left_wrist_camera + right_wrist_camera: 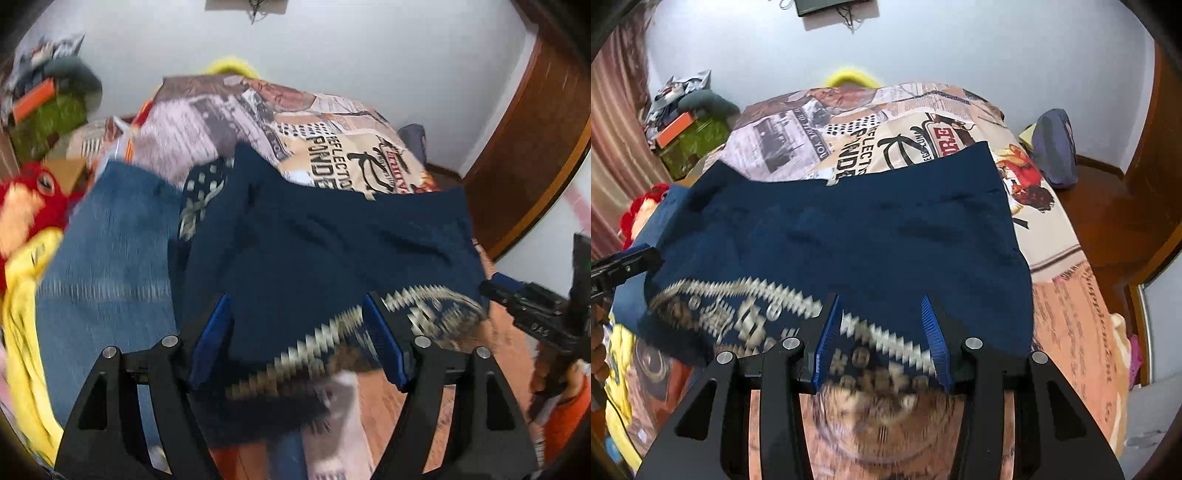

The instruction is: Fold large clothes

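Grippers: left gripper [297, 341] and right gripper [882, 341], both with jaws spread apart, nothing clamped.
Garment: navy garment [849, 236] spread on the bed ahead, its patterned hem [879, 336] between each gripper's fingers.
Bedspread: printed bedspread [1067, 314] beneath.
Risk: closing on one layer only could skew the fold.
View difference: only the left view shows jeans [110, 258] left of the garment.

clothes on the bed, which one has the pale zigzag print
The navy garment spread between both grippers; its near edge carries the pale zigzag band. The lighter blue denim piece and yellow garment beside it lack it.
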Action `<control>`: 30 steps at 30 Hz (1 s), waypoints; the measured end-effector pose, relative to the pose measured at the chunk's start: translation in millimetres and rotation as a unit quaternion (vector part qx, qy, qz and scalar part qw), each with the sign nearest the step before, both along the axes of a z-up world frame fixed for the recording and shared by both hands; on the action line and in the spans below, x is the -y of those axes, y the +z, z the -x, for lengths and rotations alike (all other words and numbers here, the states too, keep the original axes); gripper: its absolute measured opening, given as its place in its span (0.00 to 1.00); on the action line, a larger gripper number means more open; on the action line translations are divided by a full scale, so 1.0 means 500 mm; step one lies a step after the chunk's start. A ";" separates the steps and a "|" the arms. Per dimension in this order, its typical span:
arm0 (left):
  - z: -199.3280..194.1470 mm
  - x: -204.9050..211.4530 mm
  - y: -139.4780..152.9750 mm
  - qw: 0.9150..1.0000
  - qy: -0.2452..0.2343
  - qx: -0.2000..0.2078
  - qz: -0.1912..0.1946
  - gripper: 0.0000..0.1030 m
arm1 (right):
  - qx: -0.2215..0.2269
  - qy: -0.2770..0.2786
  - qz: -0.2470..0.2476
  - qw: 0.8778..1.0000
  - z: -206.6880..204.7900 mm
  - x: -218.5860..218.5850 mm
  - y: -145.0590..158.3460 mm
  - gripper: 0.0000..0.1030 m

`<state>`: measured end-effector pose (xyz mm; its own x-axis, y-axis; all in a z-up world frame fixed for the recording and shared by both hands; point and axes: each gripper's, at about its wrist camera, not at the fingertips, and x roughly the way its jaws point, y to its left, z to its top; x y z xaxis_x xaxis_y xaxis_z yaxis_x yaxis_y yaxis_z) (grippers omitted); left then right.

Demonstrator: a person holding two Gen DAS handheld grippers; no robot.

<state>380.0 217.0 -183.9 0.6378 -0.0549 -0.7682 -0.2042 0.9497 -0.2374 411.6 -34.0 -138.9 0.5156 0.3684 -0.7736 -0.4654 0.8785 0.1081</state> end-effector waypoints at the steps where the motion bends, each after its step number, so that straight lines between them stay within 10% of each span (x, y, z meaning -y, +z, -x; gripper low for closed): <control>1: 0.016 0.000 -0.002 1.000 0.004 -0.001 0.007 0.71 | 0.001 0.002 -0.001 1.000 0.010 0.001 0.003 0.40; 9: 0.134 -0.015 -0.030 0.994 0.037 0.021 0.105 0.81 | 0.006 -0.001 -0.010 1.000 0.074 0.008 0.014 0.51; 17: 0.123 -0.052 -0.111 0.955 0.060 0.038 0.287 0.81 | -0.008 -0.002 -0.009 1.000 0.099 0.002 0.002 0.52; 25: 0.056 -0.083 -0.156 0.944 0.106 0.031 0.311 0.80 | -0.013 -0.007 -0.002 1.000 0.087 -0.011 -0.011 0.52; 30: 0.019 -0.062 -0.137 0.953 0.140 0.038 0.267 0.80 | -0.024 -0.014 0.001 1.000 0.071 -0.032 -0.019 0.52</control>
<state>370.6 247.9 -252.4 0.7380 -0.2447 -0.6288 -0.3936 0.6008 -0.6958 376.0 -18.1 -148.4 0.4874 0.3538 -0.7983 -0.4357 0.8908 0.1288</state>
